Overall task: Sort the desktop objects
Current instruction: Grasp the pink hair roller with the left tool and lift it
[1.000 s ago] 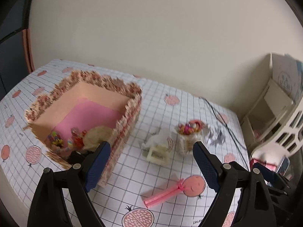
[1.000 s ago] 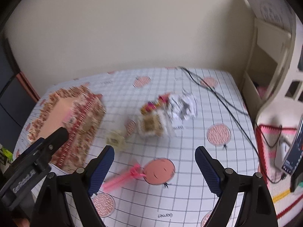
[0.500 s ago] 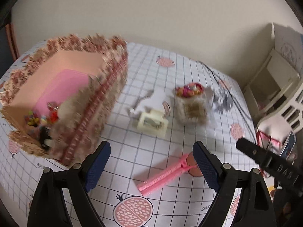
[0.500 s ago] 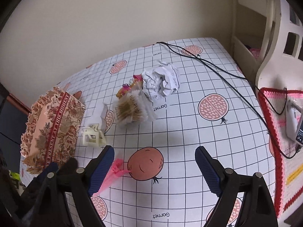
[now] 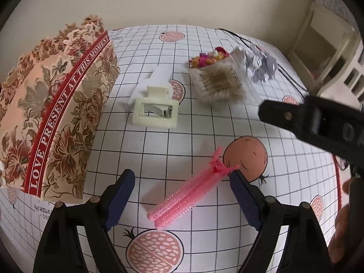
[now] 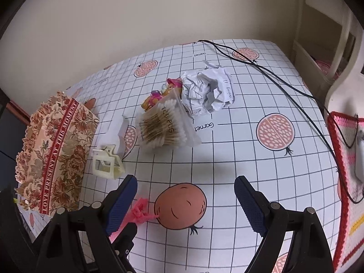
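A pink hair clip (image 5: 190, 191) lies on the gridded tablecloth between the blue pads of my left gripper (image 5: 182, 187), whose jaws are closing; the pads do not press on it. Further off lie a cream claw clip (image 5: 155, 111), a bag of cotton swabs (image 5: 218, 83), a small heap of colourful trinkets (image 5: 208, 58) and a crumpled paper ball (image 6: 208, 88). A floral box (image 5: 52, 118) stands on the left. My right gripper (image 6: 185, 201) hangs open over a printed pomegranate, with the pink clip's tip (image 6: 141, 211) by its left finger.
A black cable (image 6: 270, 77) runs across the cloth at the back right. A crocheted red-edged mat (image 6: 348, 177) lies at the right edge, beside white furniture (image 6: 327, 34). The right tool's black arm (image 5: 318, 122) crosses the left wrist view.
Both grippers have dropped closer to the table. The left one has swung from over the box to around the pink clip, its jaws narrowing slightly. The right one shows the cloth nearer.
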`<control>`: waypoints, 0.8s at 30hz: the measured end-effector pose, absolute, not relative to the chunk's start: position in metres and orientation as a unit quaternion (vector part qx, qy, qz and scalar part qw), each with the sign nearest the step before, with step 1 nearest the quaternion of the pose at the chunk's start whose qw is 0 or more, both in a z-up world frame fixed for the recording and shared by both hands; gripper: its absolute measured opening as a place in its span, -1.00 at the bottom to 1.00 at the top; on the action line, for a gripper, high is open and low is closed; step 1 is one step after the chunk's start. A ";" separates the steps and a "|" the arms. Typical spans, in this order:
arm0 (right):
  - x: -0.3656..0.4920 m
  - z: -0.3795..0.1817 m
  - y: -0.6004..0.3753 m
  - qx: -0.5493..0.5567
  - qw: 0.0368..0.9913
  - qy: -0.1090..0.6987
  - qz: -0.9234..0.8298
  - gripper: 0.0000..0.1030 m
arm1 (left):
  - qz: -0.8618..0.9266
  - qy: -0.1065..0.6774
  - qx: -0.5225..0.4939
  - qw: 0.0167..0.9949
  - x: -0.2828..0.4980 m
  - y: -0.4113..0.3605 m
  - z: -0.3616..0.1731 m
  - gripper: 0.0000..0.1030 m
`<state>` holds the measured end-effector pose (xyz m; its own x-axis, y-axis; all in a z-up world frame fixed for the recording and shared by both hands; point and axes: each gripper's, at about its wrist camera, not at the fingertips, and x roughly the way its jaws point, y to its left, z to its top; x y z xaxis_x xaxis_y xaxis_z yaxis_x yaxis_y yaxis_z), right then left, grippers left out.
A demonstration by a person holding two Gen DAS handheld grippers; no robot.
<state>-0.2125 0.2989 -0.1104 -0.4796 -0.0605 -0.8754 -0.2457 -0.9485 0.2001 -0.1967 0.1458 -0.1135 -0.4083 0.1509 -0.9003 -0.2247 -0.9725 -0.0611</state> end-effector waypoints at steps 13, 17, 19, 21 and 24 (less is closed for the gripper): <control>-0.240 -0.113 0.296 -0.512 0.045 0.120 0.849 0.74 | 0.821 0.075 -0.550 0.131 -0.196 0.156 -0.127 0.21; -0.250 -0.110 0.296 -0.509 0.035 0.118 0.852 0.73 | 0.819 0.083 -0.552 0.135 -0.198 0.157 -0.130 -0.07; -0.255 -0.110 0.295 -0.509 0.033 0.117 0.852 0.73 | 0.819 0.087 -0.551 0.133 -0.200 0.158 -0.132 -0.11; -0.260 -0.111 0.294 -0.508 0.029 0.115 0.853 0.73 | 0.820 0.079 -0.551 0.135 -0.202 0.156 -0.132 -0.15; -0.268 -0.114 0.291 -0.507 0.026 0.112 0.854 0.73 | 0.825 0.065 -0.548 0.125 -0.207 0.148 -0.132 -0.26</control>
<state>-0.2679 0.2912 -0.1136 -0.4844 -0.0696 -0.8720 -0.1575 -0.9736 0.1652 -0.2073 0.1482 -0.1318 -0.3683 0.1346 -0.9199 -0.2762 -0.9606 -0.0300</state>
